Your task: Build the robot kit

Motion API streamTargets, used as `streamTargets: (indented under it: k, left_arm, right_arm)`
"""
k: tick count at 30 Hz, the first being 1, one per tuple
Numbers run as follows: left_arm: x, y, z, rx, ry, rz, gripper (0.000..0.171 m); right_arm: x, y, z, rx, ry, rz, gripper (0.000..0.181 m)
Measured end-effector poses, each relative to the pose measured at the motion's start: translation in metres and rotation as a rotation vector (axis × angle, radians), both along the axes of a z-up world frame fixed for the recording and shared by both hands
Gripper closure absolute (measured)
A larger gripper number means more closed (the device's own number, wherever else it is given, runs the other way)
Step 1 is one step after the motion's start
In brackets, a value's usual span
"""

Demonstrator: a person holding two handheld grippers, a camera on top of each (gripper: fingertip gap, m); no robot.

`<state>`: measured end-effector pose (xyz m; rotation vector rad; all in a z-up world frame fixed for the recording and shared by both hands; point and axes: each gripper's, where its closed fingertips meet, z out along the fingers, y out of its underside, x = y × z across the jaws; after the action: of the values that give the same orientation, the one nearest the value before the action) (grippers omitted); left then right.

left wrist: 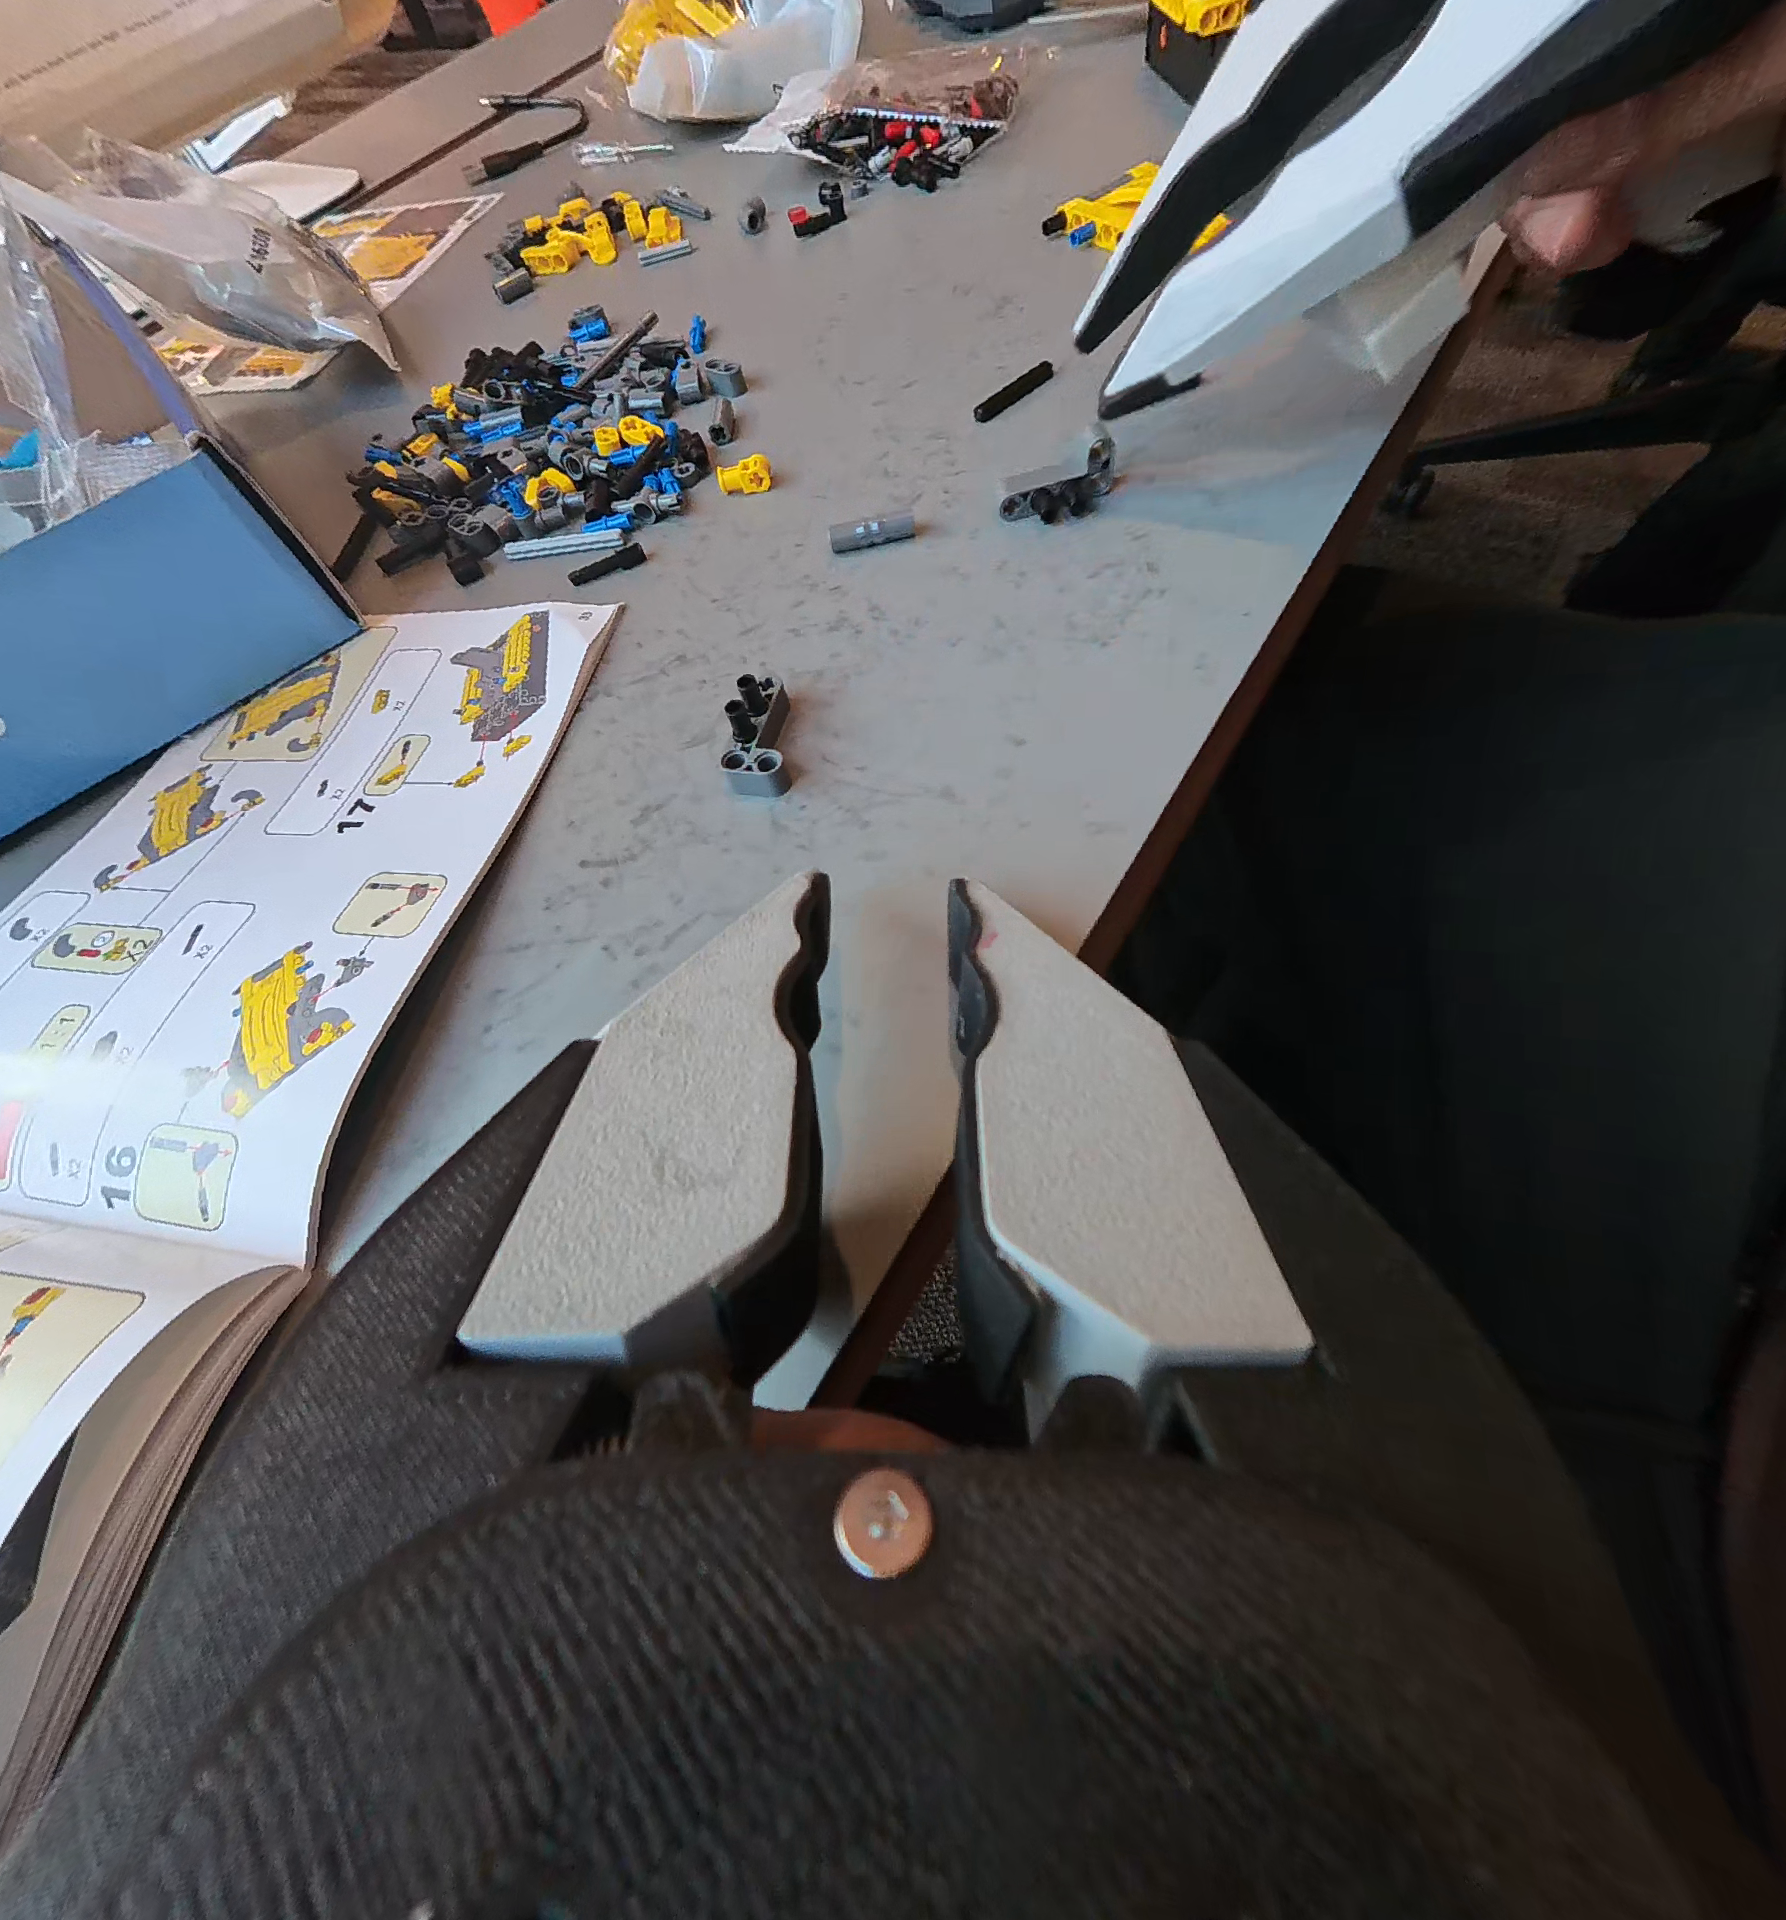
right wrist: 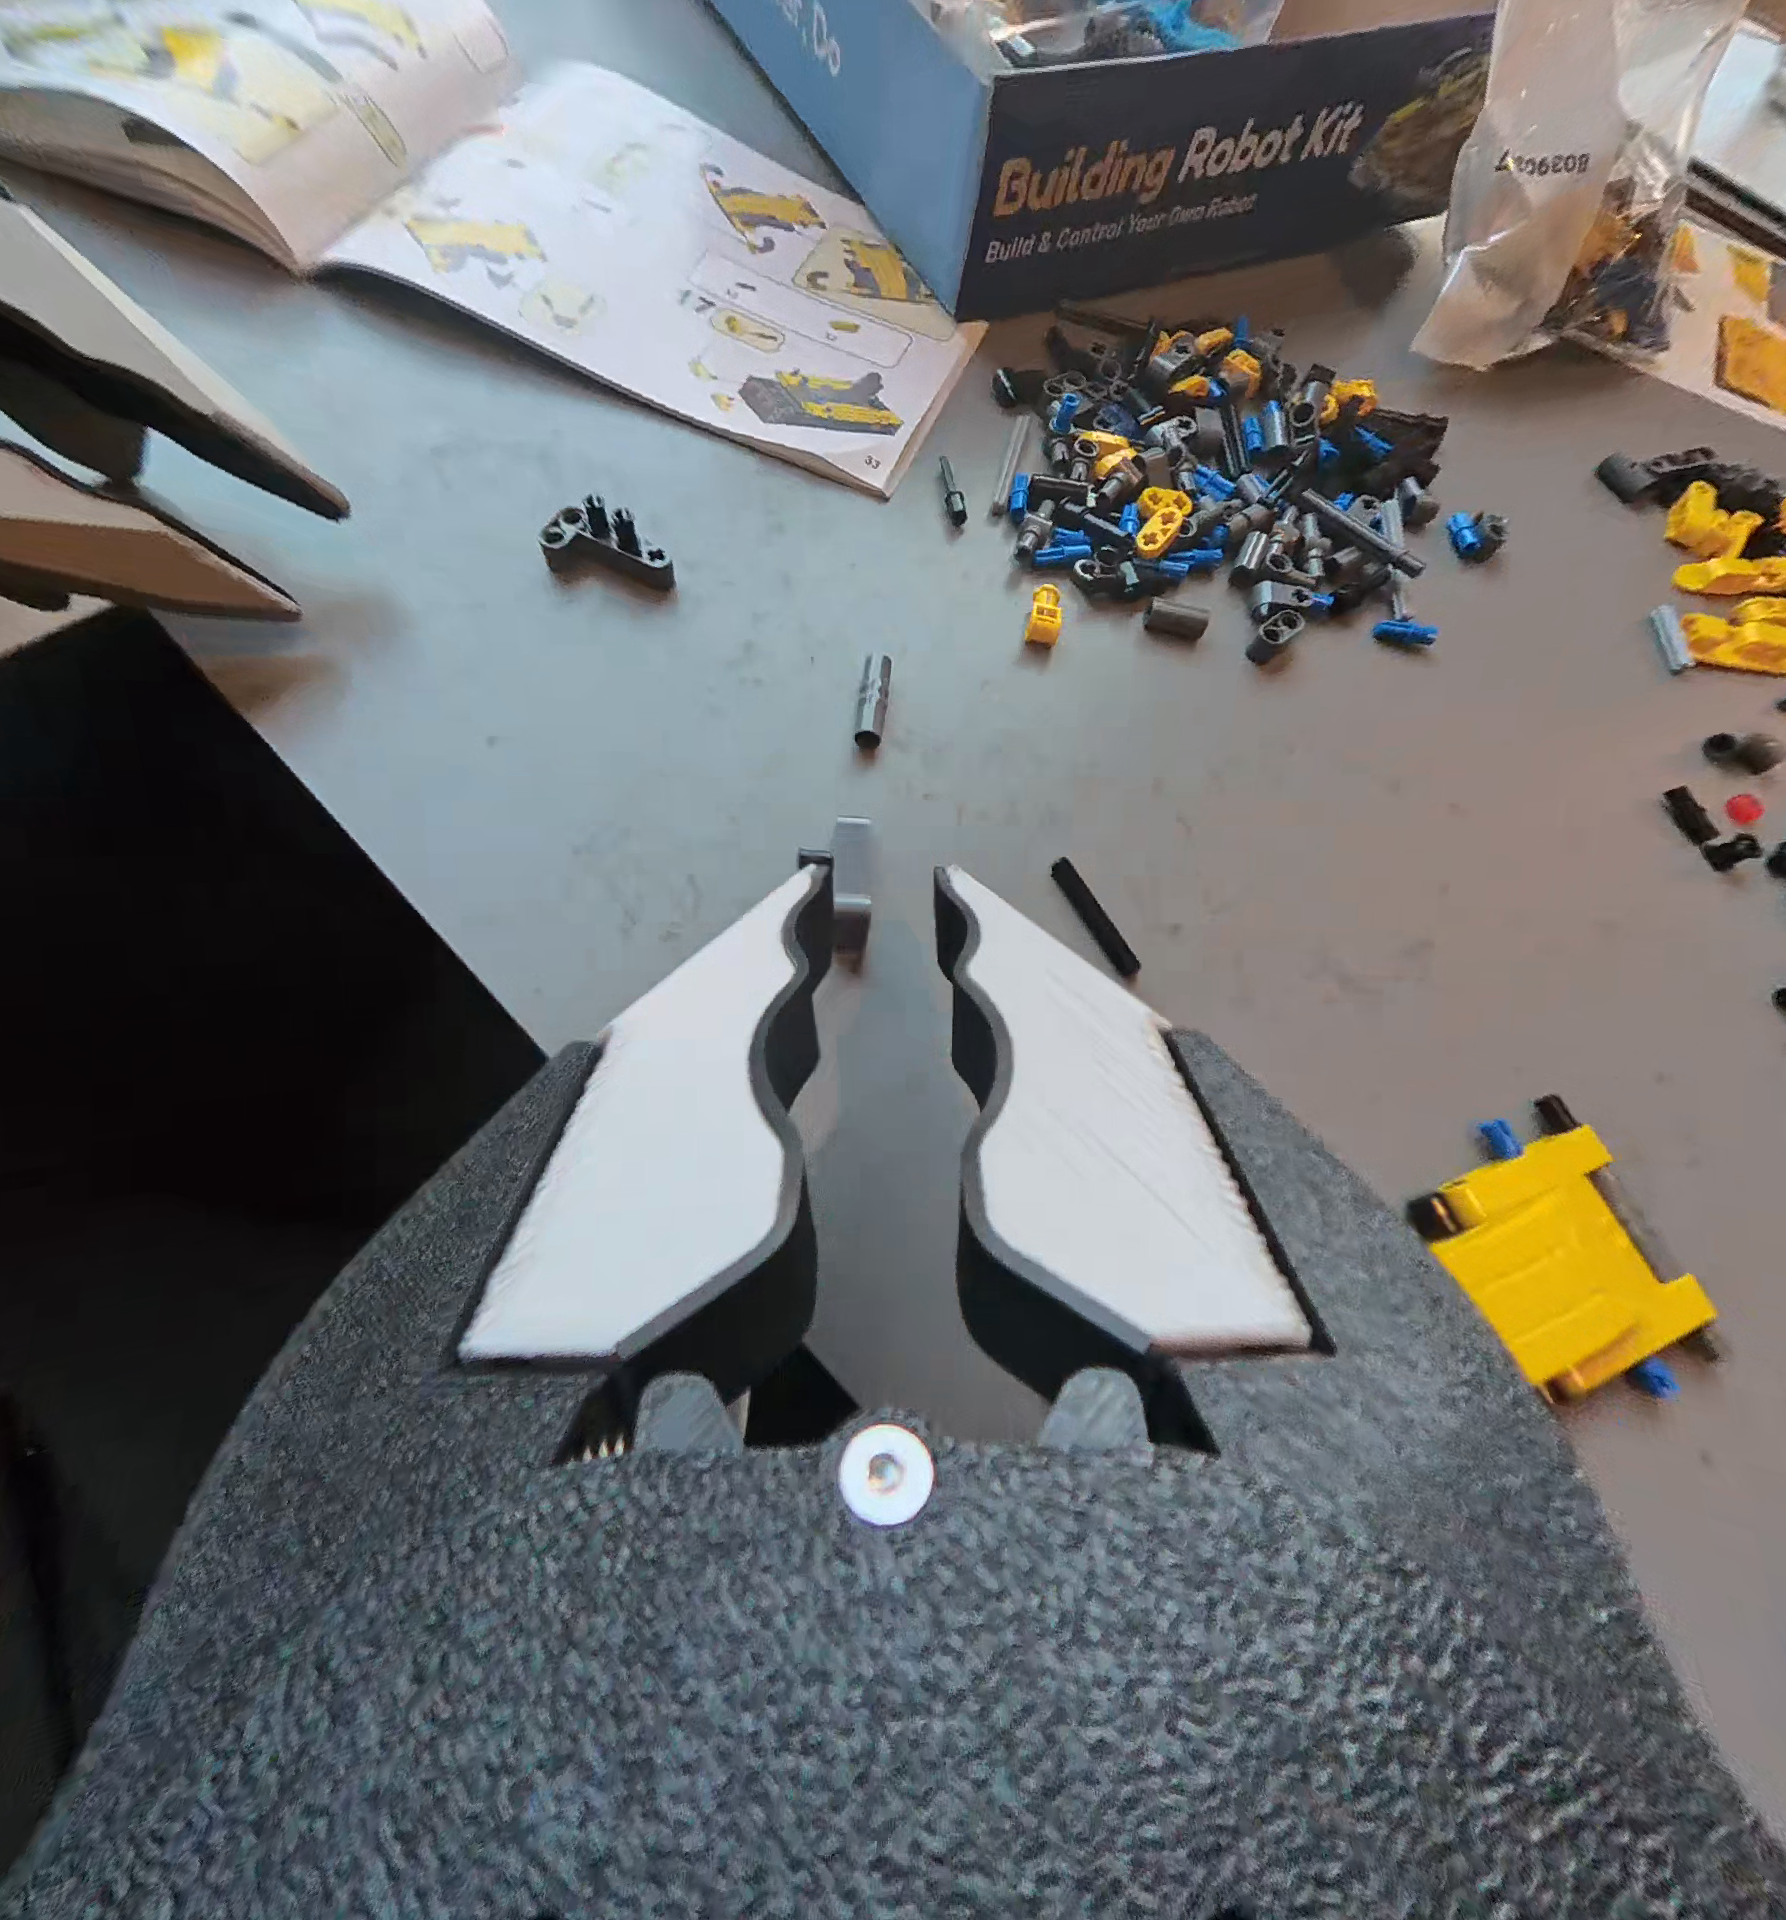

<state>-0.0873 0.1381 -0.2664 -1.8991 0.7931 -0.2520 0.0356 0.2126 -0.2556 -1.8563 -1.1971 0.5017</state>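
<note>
My right gripper (right wrist: 881, 883) is open. A grey angled beam with black pins (right wrist: 853, 883) lies on the grey table (right wrist: 556, 790) between its fingertips, close to the left finger, with a gap to the right finger. In the left wrist view the right gripper (left wrist: 1097, 369) hovers just over that beam (left wrist: 1060, 488). My left gripper (left wrist: 889, 904) is open and empty above the table's front edge. It is nearest to a second grey angled beam with black pins (left wrist: 759, 732), which lies ahead of it. In the right wrist view the left gripper (right wrist: 317, 559) sits at the far left.
A short black axle (right wrist: 1095, 914) and a grey sleeve (right wrist: 871, 701) lie near the right gripper. A pile of small black, blue and yellow parts (right wrist: 1232, 488), an open instruction booklet (right wrist: 660, 260), a blue box (right wrist: 1159, 177), plastic bags (right wrist: 1575, 187) and a yellow assembly (right wrist: 1564, 1257) surround them. Some 15 centimetres of space lies between my two pairs of fingers.
</note>
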Motion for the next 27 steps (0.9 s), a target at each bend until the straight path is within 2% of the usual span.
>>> streamTargets:
  k: [3, 6, 9, 12, 15, 19, 20, 23, 27]
  left_arm:
    - [0.000, 0.000, 0.000, 0.000, -0.003, 0.001, 0.152]
    - [0.000, 0.001, 0.000, -0.001, -0.004, 0.000, 0.152]
    - [0.000, 0.000, 0.000, -0.004, -0.004, 0.000, 0.151]
    - [0.004, -0.001, 0.000, -0.013, -0.011, -0.011, 0.151]
    - [0.007, -0.003, 0.000, -0.009, 0.000, -0.017, 0.151]
    - [0.009, -0.004, -0.001, -0.002, 0.012, -0.025, 0.152]
    - [0.010, -0.004, -0.001, 0.000, 0.013, -0.027, 0.152]
    - [0.011, -0.005, -0.001, 0.001, 0.019, -0.029, 0.152]
    - [0.010, -0.005, 0.003, 0.037, 0.046, -0.029, 0.152]
  right_arm:
    - [-0.006, -0.005, 0.002, -0.037, 0.030, 0.023, 0.160]
    - [-0.004, -0.006, -0.010, -0.034, -0.049, 0.030, 0.158]
    - [-0.005, -0.002, -0.021, 0.000, -0.117, 0.017, 0.170]
    - [-0.011, -0.004, -0.019, 0.061, -0.146, 0.042, 0.174]
    - [-0.012, 0.000, -0.010, 0.199, -0.203, 0.025, 0.174]
    - [-0.008, 0.009, 0.013, 0.650, -0.475, 0.020, 0.174]
    - [-0.011, 0.006, 0.014, 0.718, -0.522, 0.038, 0.174]
    - [-0.021, -0.003, 0.008, 0.771, -0.585, 0.080, 0.174]
    - [-0.033, -0.013, 0.016, 0.828, -0.567, 0.101, 0.174]
